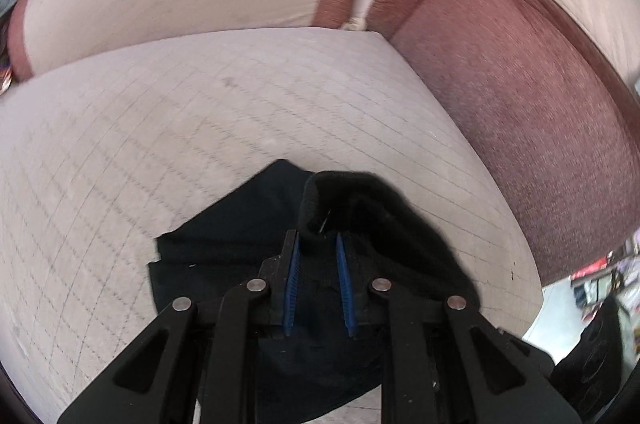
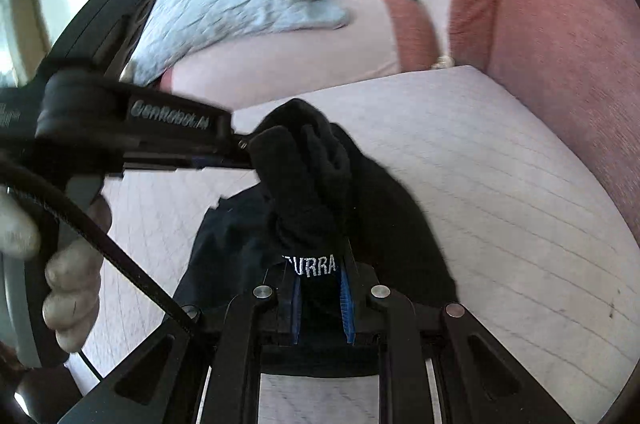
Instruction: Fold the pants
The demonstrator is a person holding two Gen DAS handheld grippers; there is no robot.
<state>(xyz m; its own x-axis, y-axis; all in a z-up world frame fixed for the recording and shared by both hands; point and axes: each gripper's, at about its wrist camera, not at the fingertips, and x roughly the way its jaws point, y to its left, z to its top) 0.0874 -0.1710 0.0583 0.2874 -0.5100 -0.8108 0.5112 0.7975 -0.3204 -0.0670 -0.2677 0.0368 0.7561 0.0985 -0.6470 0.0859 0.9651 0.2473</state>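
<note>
Right wrist view shows our left hand (image 2: 68, 288) gripping its handle (left view hides it). Both black two-finger grippers, left gripper (image 1: 318, 244) and right gripper (image 2: 320, 264), clamp soft black pants (image 2: 316, 184) above the pale checked mattress (image 1: 160, 144).

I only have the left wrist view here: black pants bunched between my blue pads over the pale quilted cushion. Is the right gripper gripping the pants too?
Observer: Yes. In the right wrist view the right gripper is shut on the black pants, on a band with white letters.
Operator: Where is my left gripper relative to it?
Observer: The left gripper comes in from the left edge and pinches the same bunch of fabric higher up.
Operator: Anything else I'm missing?
Observer: A hand is wrapped around the left gripper's grey handle, and a black cable crosses in front of it.
</note>
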